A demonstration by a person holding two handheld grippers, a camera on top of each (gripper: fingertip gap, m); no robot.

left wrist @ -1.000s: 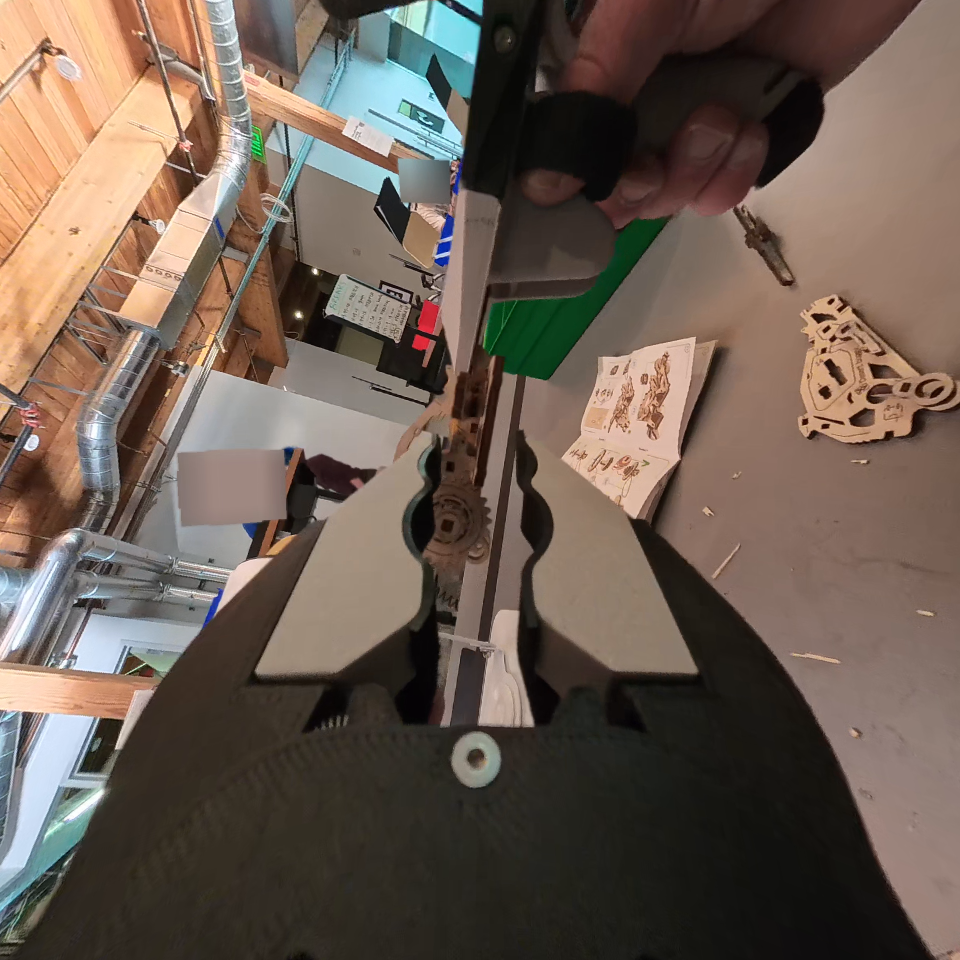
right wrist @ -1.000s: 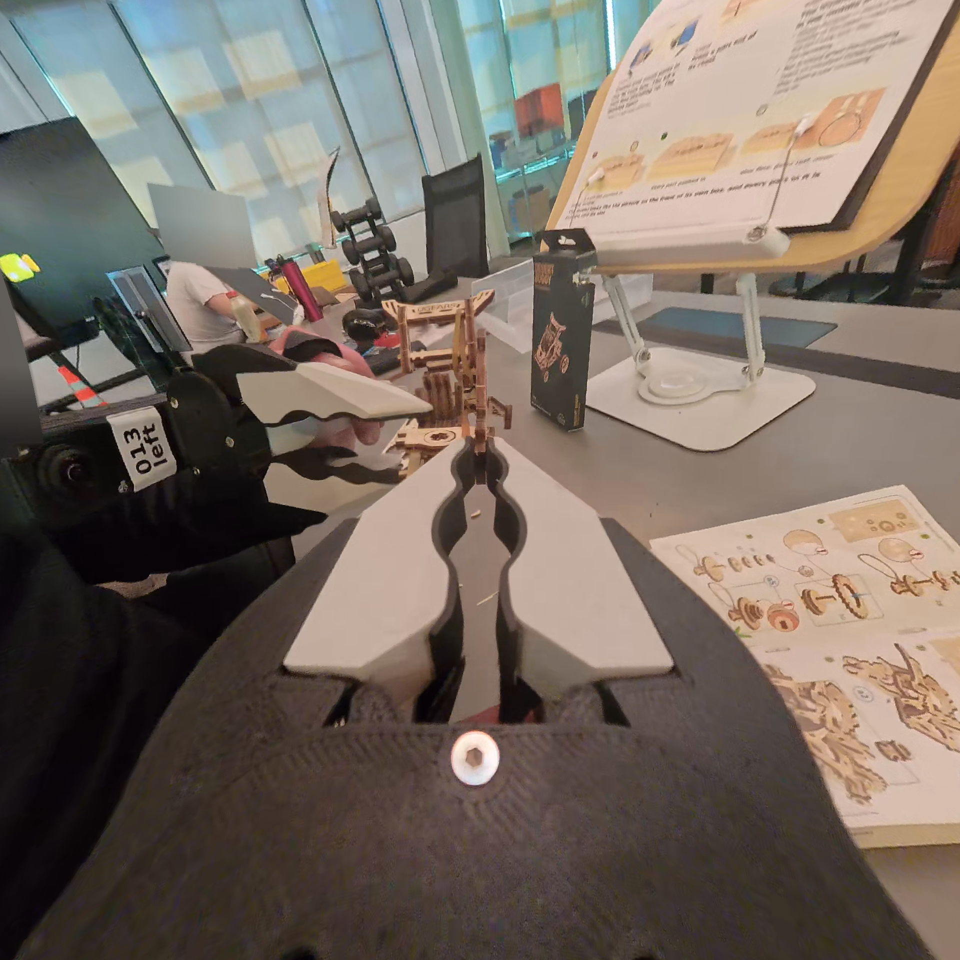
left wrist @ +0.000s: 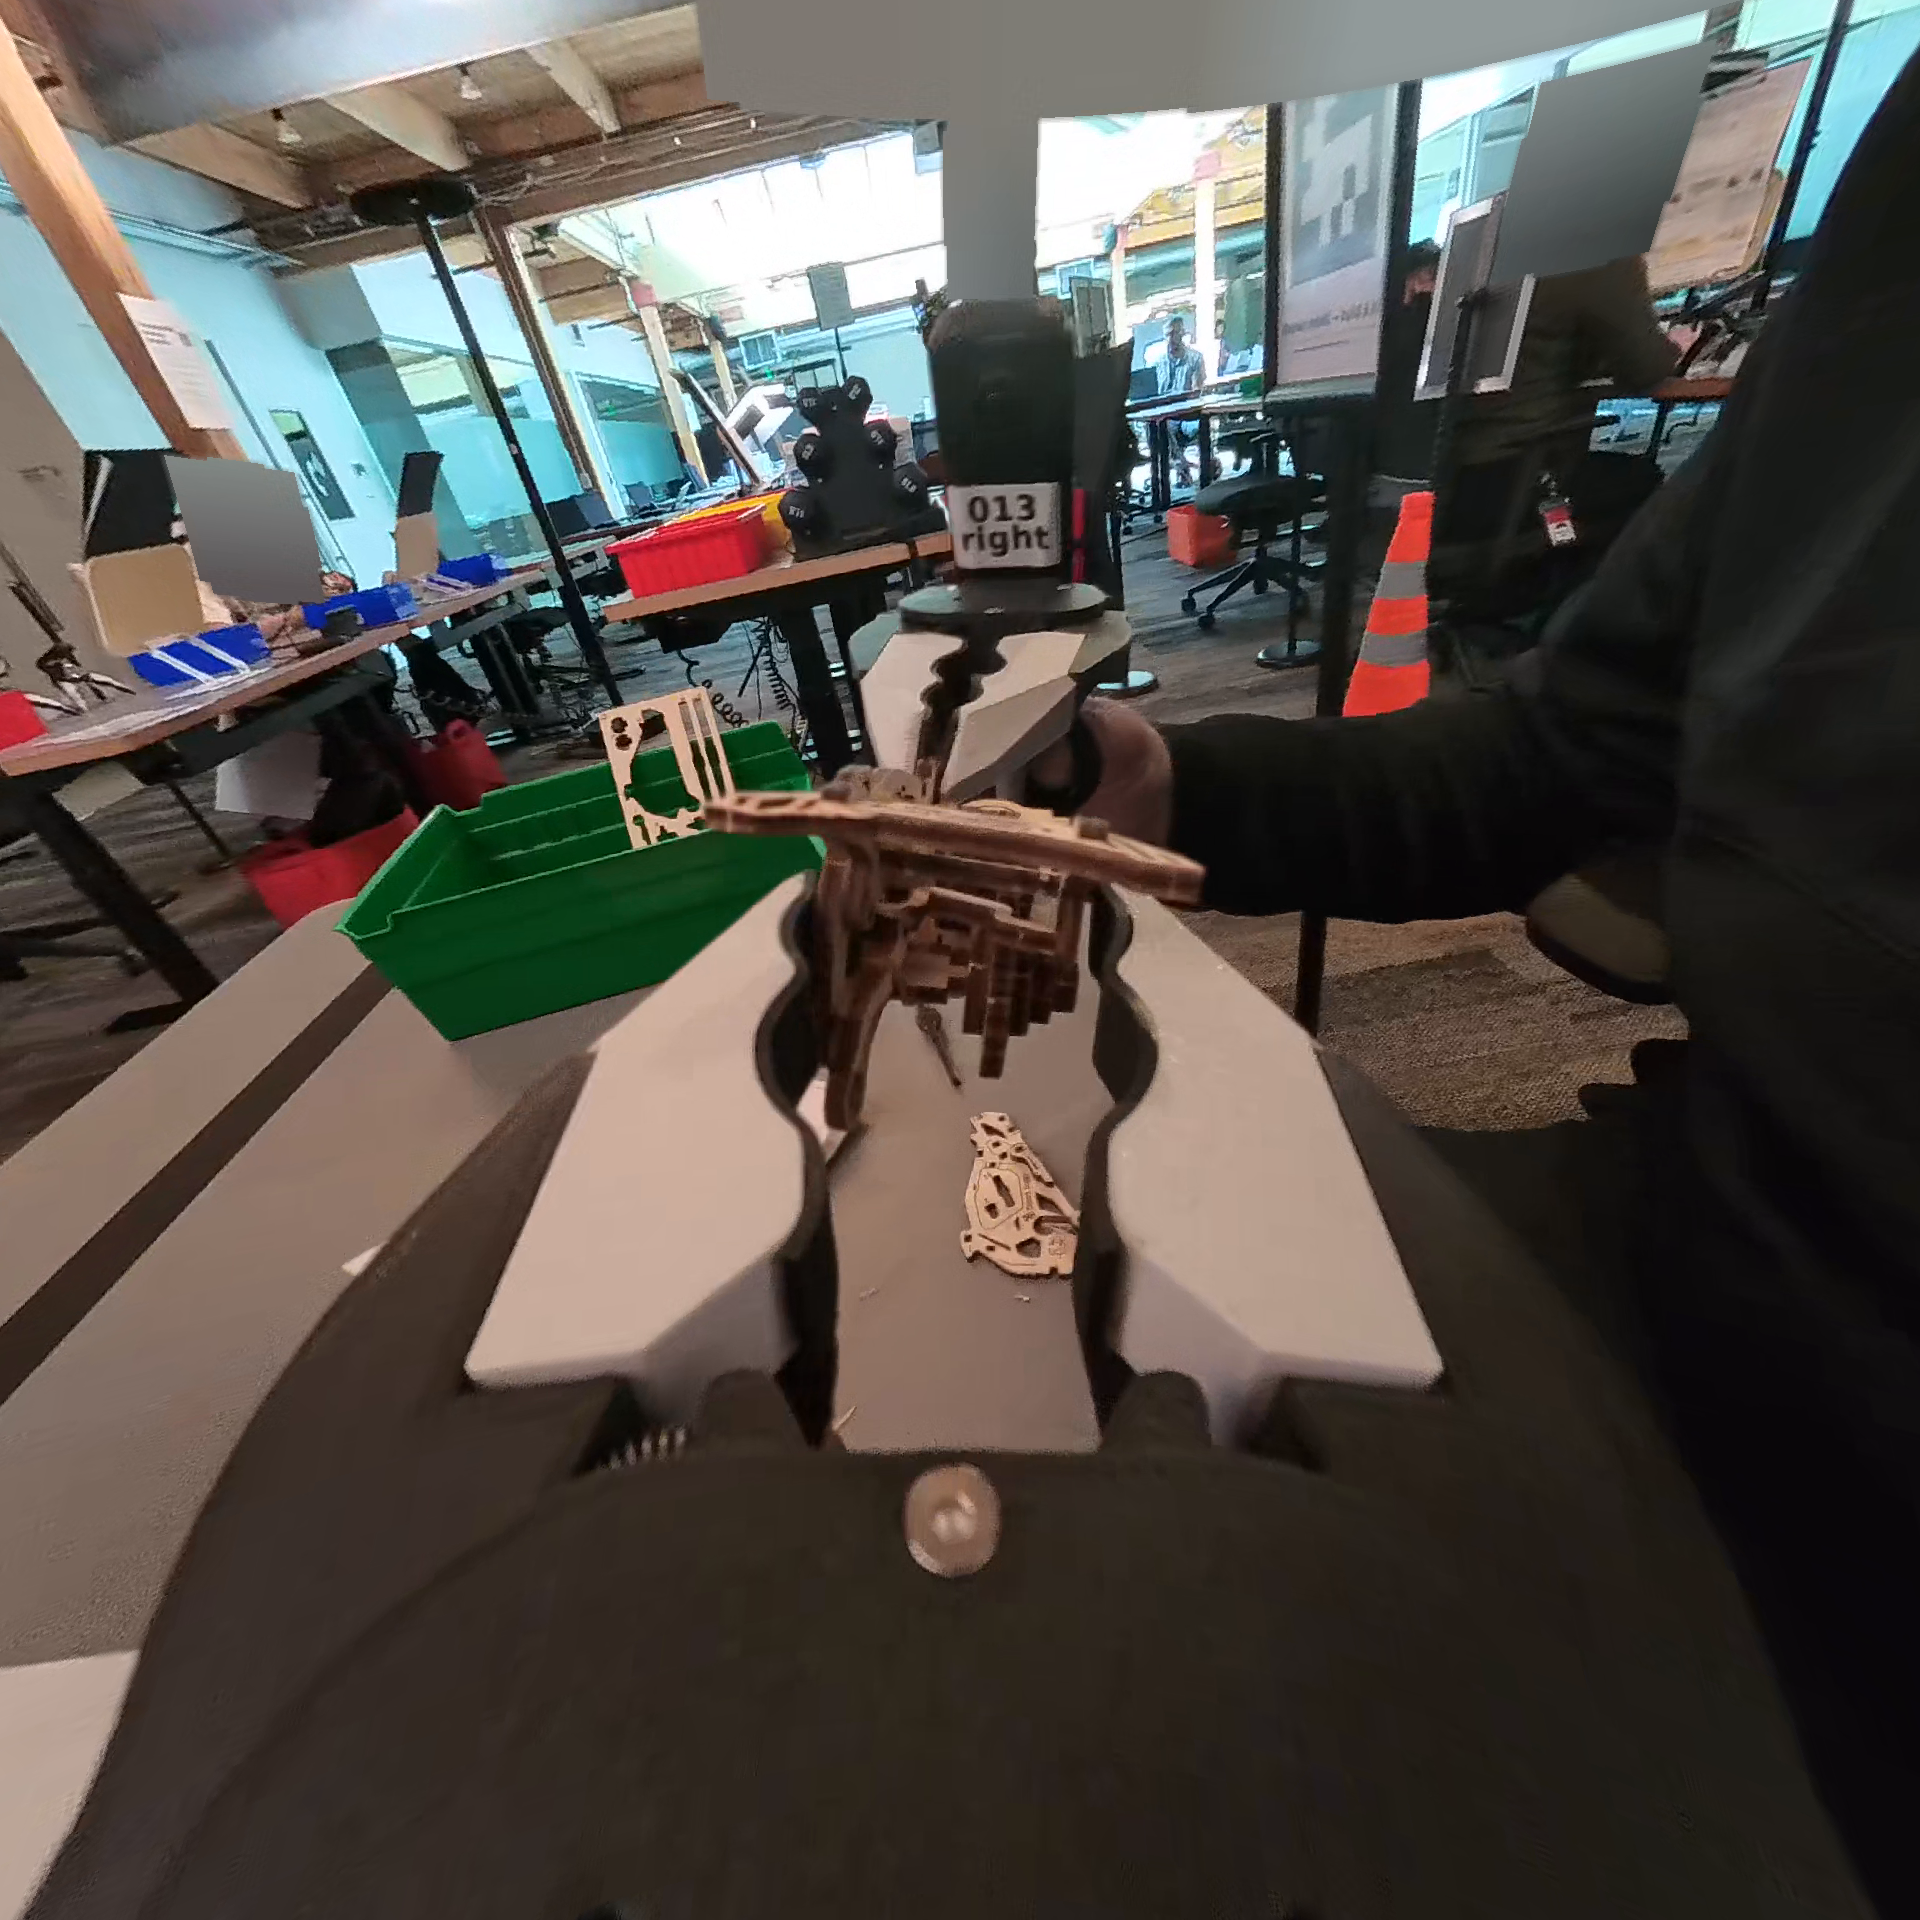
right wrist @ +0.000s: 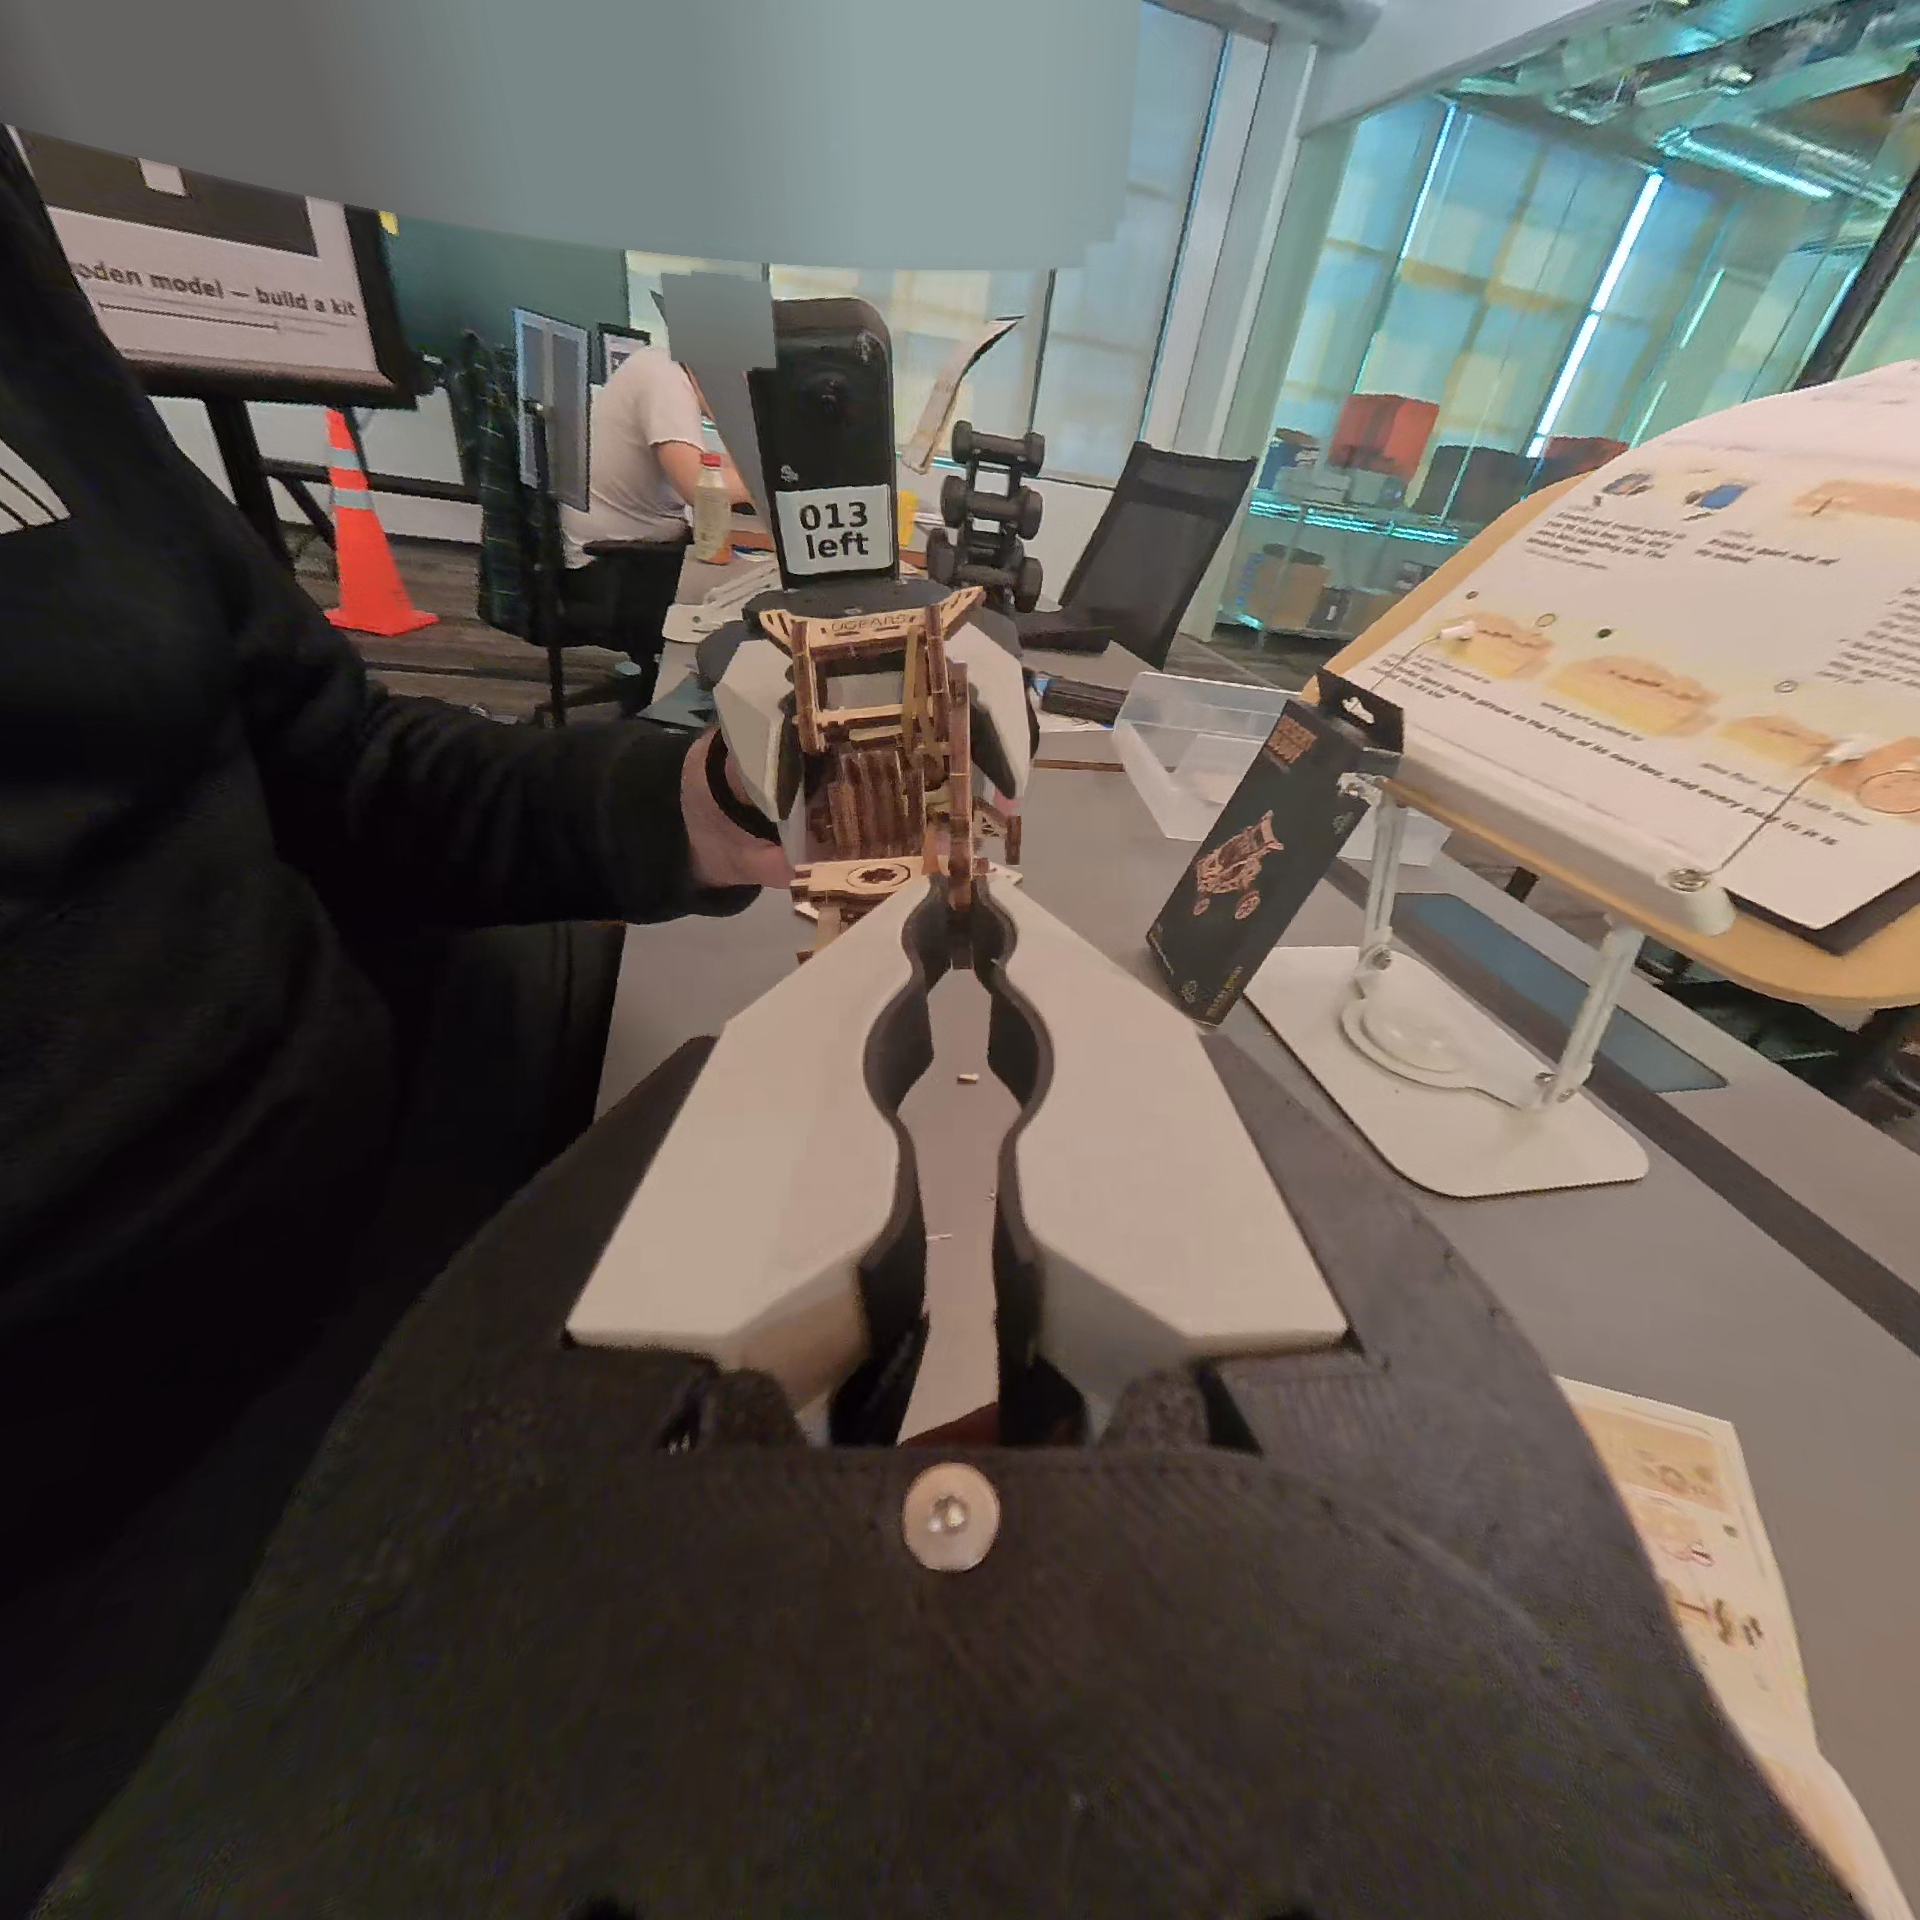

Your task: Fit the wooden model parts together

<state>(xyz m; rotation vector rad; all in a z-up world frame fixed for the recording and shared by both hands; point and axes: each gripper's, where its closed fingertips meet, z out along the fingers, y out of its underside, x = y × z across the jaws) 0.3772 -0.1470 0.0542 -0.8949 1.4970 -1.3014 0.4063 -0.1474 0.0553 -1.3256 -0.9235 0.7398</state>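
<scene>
Grey tabletop [left wrist: 187,1226] is seen under both tools, and the half-built light brown wooden model [left wrist: 935,914] is held in the air above it, between the two tools that face each other. The left gripper [left wrist: 951,914], with pale grey fingers on a black body, is spread wide around the model, and its fingers [left wrist: 686,1174] are pressed on the two sides of the stacked wooden layers, so the model is held between them. In the right wrist view the same model [right wrist: 883,748] is seen in front of the left gripper [right wrist: 878,727], with a flat wooden plate at its top and another at its bottom. The right gripper [right wrist: 958,914] is nearly pressed together, and a thin upright wooden strip at the near edge of the model is pinched between its tips. In the left wrist view the right gripper [left wrist: 935,769] is seen behind the model, pointing down to it, with a hand [left wrist: 1117,769] in a black sleeve on its handle. A small flat loose wooden part [left wrist: 1013,1195] is lying on the table below the model. A green plastic bin [left wrist: 582,894] with a cut-out wooden sheet [left wrist: 665,774] standing in it is placed at the far left. On the right side a dark kit box [right wrist: 1257,852] is standing upright beside a white book stand [right wrist: 1455,1070], and an open paper instruction booklet [right wrist: 1704,1579] is lying flat near the table edge.
</scene>
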